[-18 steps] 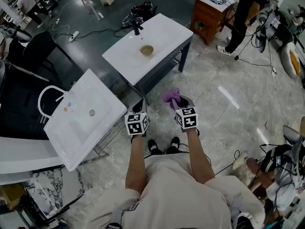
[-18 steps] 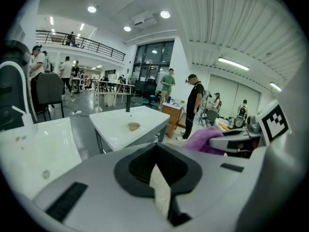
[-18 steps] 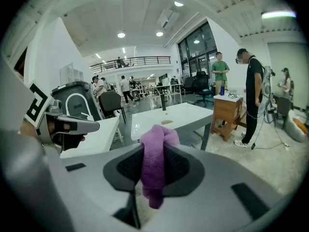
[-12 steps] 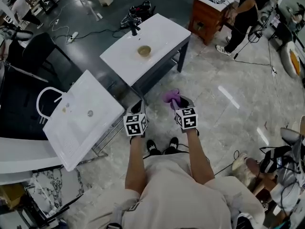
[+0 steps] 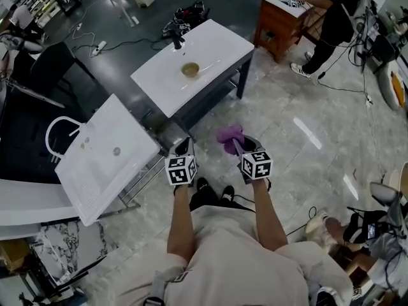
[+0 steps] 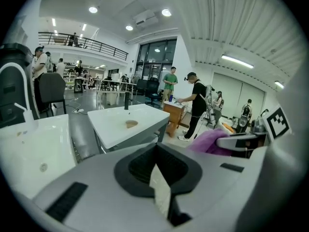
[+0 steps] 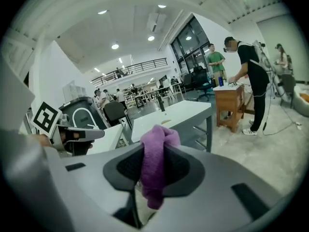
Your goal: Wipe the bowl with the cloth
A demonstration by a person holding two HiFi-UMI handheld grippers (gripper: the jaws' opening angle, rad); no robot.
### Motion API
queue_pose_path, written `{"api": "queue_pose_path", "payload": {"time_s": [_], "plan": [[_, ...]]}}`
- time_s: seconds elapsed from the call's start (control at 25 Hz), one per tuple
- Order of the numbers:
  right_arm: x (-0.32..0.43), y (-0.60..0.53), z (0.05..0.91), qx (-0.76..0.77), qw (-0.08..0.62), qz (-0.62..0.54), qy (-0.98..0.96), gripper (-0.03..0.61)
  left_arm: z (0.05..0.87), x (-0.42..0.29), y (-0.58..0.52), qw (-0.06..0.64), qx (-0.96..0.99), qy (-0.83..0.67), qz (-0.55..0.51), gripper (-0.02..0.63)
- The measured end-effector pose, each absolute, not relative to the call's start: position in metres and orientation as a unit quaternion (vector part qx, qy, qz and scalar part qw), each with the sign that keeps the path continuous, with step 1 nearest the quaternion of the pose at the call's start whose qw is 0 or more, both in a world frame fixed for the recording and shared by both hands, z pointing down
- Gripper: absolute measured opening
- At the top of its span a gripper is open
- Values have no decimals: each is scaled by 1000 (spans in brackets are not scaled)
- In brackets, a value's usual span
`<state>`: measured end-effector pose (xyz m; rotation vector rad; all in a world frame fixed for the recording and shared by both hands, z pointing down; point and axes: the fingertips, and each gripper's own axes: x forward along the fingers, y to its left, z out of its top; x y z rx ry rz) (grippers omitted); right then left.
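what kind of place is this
Probably a large open lab or workshop hall: white tables on a stone floor, loose cables trailing across it, a railed mezzanine above, and another person working at a wooden stand.

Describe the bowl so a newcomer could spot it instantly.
Look ahead of the person to the white table next to the brown wooden cabinet. Near its middle sits the bowl, alone on the bare top. It is small, round and tan, unlike the dark upright object at the table's far edge.
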<state>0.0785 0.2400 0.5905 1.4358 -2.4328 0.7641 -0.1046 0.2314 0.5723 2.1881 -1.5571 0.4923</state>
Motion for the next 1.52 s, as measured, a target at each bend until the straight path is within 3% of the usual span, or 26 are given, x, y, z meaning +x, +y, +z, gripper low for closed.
{"api": "queue_pose_path", "payload": {"time_s": [0.48, 1.52], "plan": [[97, 187, 597, 493, 132, 249, -823, 90, 582, -103, 176, 214, 775, -569, 172, 6], [67, -85, 580, 525, 122, 229, -811, 91, 575, -167, -95, 220, 765, -578, 178, 6]]}}
